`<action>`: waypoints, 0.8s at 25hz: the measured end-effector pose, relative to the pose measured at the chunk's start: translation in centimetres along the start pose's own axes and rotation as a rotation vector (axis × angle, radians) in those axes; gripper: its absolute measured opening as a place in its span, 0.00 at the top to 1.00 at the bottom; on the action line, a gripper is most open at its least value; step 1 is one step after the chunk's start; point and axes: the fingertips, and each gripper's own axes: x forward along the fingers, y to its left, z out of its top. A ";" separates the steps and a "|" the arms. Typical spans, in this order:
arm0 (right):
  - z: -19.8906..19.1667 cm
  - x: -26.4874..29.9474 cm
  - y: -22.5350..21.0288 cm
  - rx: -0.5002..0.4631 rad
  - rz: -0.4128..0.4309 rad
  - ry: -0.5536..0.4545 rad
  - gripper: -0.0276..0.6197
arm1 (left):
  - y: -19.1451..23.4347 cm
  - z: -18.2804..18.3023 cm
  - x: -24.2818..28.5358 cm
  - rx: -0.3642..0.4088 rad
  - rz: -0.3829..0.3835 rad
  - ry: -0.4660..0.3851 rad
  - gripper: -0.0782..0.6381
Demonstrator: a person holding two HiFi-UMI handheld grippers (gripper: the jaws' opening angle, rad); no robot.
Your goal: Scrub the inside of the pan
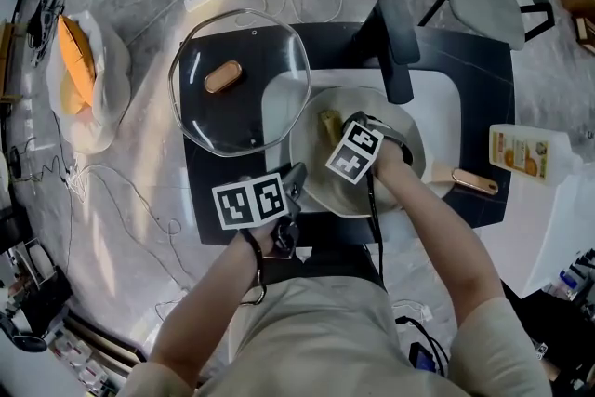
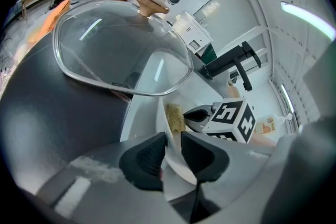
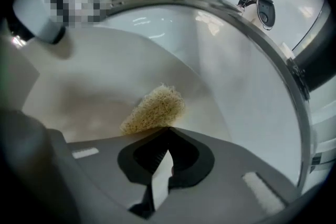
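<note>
One pan (image 1: 310, 165), one sponge (image 1: 329, 125), one lid (image 1: 265, 112)

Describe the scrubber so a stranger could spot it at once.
Find the white sink in the dark counter, then the pale pan in it. The scrubber sits inside the pan, pinched by the right gripper: the only straw-yellow, fibrous lump there.

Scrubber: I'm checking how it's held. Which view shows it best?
Right gripper view: the scrubber is mid-frame, poking out from the shut jaws onto the pan. The head view shows only a small yellow bit; the left gripper view, a narrow strip past the rim.
</note>
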 end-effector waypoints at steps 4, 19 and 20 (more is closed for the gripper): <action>-4.4 -0.7 -1.6 -0.072 -0.034 0.144 0.95 | 0.0 0.0 0.0 0.003 -0.003 0.003 0.74; -6.8 -8.6 10.5 -0.209 0.491 0.188 0.95 | -0.1 0.0 0.0 0.008 -0.009 0.005 0.74; -5.4 -8.4 10.9 -0.215 0.492 0.143 0.95 | -0.1 0.0 0.0 0.008 -0.008 0.006 0.74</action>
